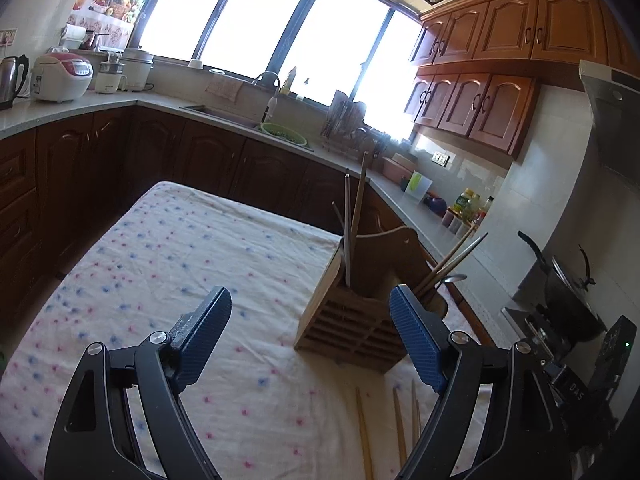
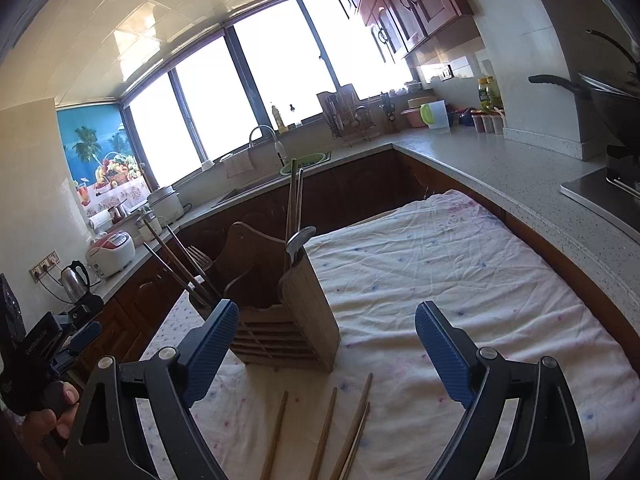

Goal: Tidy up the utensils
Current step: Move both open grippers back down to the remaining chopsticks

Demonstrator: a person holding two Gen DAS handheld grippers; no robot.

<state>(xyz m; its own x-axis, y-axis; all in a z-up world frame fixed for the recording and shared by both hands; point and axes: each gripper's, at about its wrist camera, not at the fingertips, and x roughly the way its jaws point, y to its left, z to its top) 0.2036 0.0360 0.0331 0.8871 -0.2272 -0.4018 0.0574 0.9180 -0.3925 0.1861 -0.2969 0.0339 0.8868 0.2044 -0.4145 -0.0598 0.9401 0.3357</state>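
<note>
Chopsticks (image 2: pixel 326 428) lie loose before the wooden holder (image 2: pixel 294 316), seemingly four; both grippers (image 1: pixel 310 336) (image 2: pixel 326 344) gape wide, empty.

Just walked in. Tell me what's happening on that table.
A person with a handheld gripper in each hand is sorting utensils into a wooden utensil holder on a cloth-covered table. The holder already has several chopsticks and what looks like a metal spoon standing in it. Four loose chopsticks lie on the cloth in front of it. The left gripper and the right gripper are both open and empty, hovering near the holder.
</note>
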